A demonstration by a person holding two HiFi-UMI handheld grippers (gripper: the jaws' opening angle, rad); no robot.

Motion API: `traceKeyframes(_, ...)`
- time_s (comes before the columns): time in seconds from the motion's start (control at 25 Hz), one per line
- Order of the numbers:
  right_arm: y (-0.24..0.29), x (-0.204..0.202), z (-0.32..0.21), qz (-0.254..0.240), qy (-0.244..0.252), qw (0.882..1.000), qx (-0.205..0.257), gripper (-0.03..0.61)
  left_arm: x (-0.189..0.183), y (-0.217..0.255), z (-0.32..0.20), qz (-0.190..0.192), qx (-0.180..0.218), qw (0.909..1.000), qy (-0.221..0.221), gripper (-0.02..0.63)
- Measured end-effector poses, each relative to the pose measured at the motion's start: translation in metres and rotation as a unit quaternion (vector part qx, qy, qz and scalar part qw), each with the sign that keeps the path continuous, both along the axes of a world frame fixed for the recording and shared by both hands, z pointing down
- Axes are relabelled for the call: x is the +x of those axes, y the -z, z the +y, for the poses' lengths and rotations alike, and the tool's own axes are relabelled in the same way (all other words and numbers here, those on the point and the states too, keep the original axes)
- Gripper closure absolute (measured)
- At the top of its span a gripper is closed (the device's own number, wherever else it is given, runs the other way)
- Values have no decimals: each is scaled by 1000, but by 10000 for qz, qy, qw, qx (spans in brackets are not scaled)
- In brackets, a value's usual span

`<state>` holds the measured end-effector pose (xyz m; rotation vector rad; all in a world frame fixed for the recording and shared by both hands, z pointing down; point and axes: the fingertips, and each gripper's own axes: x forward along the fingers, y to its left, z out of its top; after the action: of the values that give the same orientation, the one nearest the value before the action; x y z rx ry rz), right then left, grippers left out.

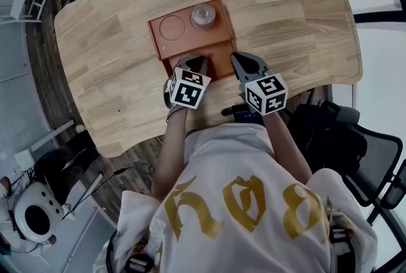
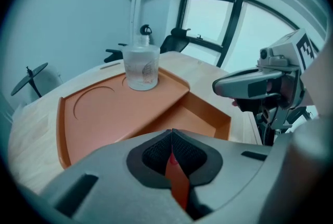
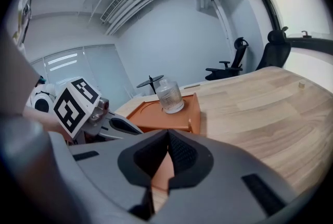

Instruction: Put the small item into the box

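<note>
An orange box [image 1: 181, 44] lies on the wooden table [image 1: 114, 56], with a flat upper tray and a deeper compartment [image 2: 200, 116] on its near side. A clear glass jar [image 1: 203, 14] stands in the tray's right round recess. My left gripper [image 1: 198, 62] hovers over the compartment's near left edge, shut on a small red item [image 2: 171, 159] that shows as a sliver between the pads. My right gripper [image 1: 239, 62] is close beside it at the compartment's right edge, jaws shut with nothing between them. The box [image 3: 156, 116] and jar [image 3: 169, 97] lie ahead of the right gripper.
The tray's left round recess [image 1: 172, 27] holds nothing. A dark object [image 1: 242, 114] sits at the table's near edge by the person's body. A black office chair [image 1: 358, 148] stands to the right, and a white device [image 1: 35, 218] sits on the floor at lower left.
</note>
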<state>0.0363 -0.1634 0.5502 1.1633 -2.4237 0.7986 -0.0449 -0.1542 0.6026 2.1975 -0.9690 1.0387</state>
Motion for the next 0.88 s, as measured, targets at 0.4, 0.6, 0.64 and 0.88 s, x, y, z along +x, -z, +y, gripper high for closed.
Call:
traceKeyframes(0.4,31,4,0,109,24,9989,455,566,-11,52,-4,618,504,9951,577,604)
traceKeyframes(0.6,51,11,-1,121,-90,9973,719,566,-16,79,7,838,922,9900,660,604)
traceKeyframes(0.64,55,12,0,99,-125,9970,752,566,-17,85,9,890,1003,9885,693,604)
traceKeyframes(0.88,82,6,13,-32,-256,9954,926,566,-22,115,17,1393,1270,9769,1003,604)
